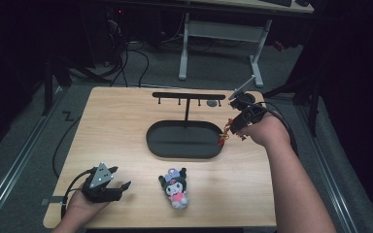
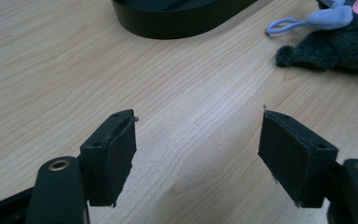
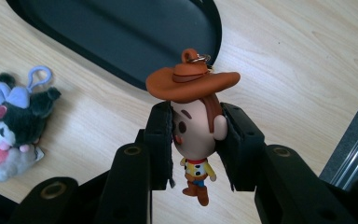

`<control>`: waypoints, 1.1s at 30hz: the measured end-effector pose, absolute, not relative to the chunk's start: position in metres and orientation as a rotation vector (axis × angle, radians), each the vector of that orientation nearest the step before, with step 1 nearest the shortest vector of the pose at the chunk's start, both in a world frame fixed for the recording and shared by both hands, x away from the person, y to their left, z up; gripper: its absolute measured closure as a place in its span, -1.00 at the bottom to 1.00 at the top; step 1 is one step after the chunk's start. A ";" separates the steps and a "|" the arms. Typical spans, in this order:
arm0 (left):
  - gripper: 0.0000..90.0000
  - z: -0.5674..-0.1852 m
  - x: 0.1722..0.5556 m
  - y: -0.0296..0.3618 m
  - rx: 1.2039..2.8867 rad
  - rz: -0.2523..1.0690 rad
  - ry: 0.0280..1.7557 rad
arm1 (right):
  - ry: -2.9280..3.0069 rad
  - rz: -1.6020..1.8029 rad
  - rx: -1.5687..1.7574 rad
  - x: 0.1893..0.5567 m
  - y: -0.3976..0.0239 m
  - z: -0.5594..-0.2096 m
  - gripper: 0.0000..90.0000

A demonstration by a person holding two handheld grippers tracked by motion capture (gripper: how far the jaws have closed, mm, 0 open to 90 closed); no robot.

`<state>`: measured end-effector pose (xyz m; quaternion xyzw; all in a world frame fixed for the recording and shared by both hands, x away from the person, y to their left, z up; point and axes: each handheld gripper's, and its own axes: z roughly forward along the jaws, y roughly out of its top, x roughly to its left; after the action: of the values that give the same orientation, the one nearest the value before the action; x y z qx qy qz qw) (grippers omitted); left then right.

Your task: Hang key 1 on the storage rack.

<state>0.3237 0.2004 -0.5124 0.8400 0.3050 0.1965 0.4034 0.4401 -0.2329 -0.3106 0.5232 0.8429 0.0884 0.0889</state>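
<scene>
Right gripper [image 1: 230, 127] is up over the table's [image 1: 116, 121] right edge, just off the right end of the black oval tray [image 1: 184, 141]. Its jaws pinch a small cowboy figure keychain [image 3: 193, 135]: the pads press on both sides of the big head, at cheek level. The brown hat, with its metal ring on top, sticks out above the jaw tips; the yellow-shirted body and boots hang down between the jaw arms, clear of them. In the high view the figure shows as a small red-orange spot [image 1: 225, 135] at the gripper's tip, beside the tray rim.

Left gripper [image 1: 108, 187] rests low near the front left corner of the table. Jaws spread wide, bare wood between the pads, nothing touching them.

Plush toy [image 1: 176, 189], dark with a purple bow and pink front, lies near the front edge, about mid-width, between the two grippers and well apart from the right one. A black T-shaped hook stand [image 1: 187, 99] rises from the tray's far side.
</scene>
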 end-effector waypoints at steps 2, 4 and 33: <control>-0.38 -0.512 0.323 0.201 2.121 0.497 0.772 | 2.505 0.272 1.558 0.443 -0.232 -0.309 0.48; -0.38 -0.512 0.323 0.201 2.121 0.497 0.773 | 2.496 0.277 1.563 0.447 -0.232 -0.307 0.48; -0.38 -0.513 0.324 0.202 2.129 0.489 0.769 | 2.382 0.345 1.624 0.490 -0.231 -0.305 0.48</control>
<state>0.3241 0.2019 -0.5132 0.8421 0.3043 0.1933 0.4011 0.4899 -0.2307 -0.3052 0.5553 0.8146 0.1180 0.1187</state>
